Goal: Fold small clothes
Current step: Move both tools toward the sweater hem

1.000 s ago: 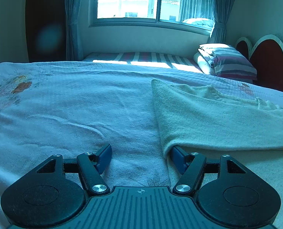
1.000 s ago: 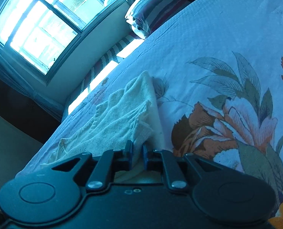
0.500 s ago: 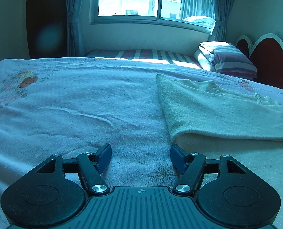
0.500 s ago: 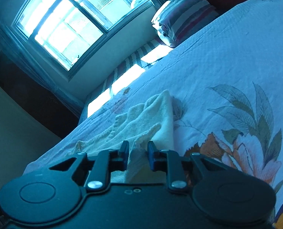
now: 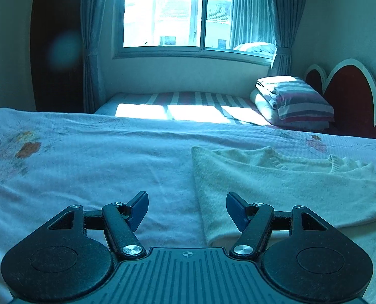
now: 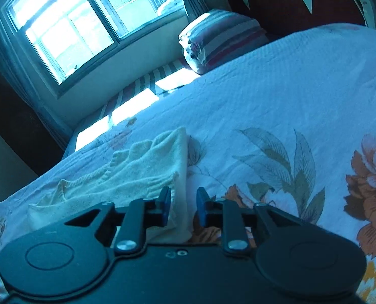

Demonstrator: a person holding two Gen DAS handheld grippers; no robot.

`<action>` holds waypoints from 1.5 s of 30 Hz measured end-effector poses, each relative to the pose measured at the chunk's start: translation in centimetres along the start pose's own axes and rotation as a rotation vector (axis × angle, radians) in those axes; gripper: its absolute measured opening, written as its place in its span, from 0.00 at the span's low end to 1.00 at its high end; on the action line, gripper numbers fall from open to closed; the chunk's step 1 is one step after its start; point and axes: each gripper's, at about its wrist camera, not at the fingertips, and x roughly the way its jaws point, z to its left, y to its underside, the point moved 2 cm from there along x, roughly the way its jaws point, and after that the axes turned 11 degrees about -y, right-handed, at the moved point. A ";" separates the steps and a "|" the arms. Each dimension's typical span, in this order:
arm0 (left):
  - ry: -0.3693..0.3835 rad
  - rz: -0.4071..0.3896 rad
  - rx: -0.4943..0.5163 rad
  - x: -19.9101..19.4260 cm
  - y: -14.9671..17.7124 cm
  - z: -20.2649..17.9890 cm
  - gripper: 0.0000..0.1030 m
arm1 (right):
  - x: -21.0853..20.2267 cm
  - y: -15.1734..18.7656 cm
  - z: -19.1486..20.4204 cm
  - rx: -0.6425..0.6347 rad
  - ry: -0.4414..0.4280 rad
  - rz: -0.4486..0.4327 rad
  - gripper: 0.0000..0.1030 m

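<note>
Watching left wrist view: my left gripper stays spread wide, now backed off the cream sweater folded on the bedspread. Right wrist view: right gripper has parted to a narrow gap, releasing the sweater's edge.

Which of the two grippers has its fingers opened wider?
The left gripper: its blue pads stand far apart, while the right gripper shows only a narrow gap.

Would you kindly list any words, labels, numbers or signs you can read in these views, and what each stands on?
No text can be read with confidence.
Right gripper: small white print at its body's lower left edge, too small and cut off to read.
Left gripper: only a crosshair mark, no words.
</note>
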 end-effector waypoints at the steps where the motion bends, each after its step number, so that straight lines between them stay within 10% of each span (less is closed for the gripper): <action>1: 0.006 -0.015 0.004 0.6 -0.7 -0.5 0.66 | -0.1 -0.3 0.6 -0.024 -0.019 -0.021 0.24; 12: -0.023 0.088 0.095 11.4 -3.0 -3.4 0.66 | 6.5 0.3 2.0 -0.209 0.025 0.079 0.15; 25: -0.006 0.017 0.104 7.5 -3.4 -2.1 0.66 | 6.7 -1.0 2.9 -0.264 0.070 0.117 0.25; 29: 0.105 -0.054 0.147 5.2 -4.4 -5.1 0.66 | 5.6 -1.5 5.5 -0.293 -0.021 0.057 0.26; 36: 0.250 0.031 0.259 5.1 -3.8 -12.5 0.66 | 11.8 0.6 11.4 -0.336 -0.208 0.197 0.26; 45: 0.170 0.060 0.257 6.9 -1.7 -8.6 0.82 | 13.1 2.8 12.3 -0.520 -0.138 0.243 0.22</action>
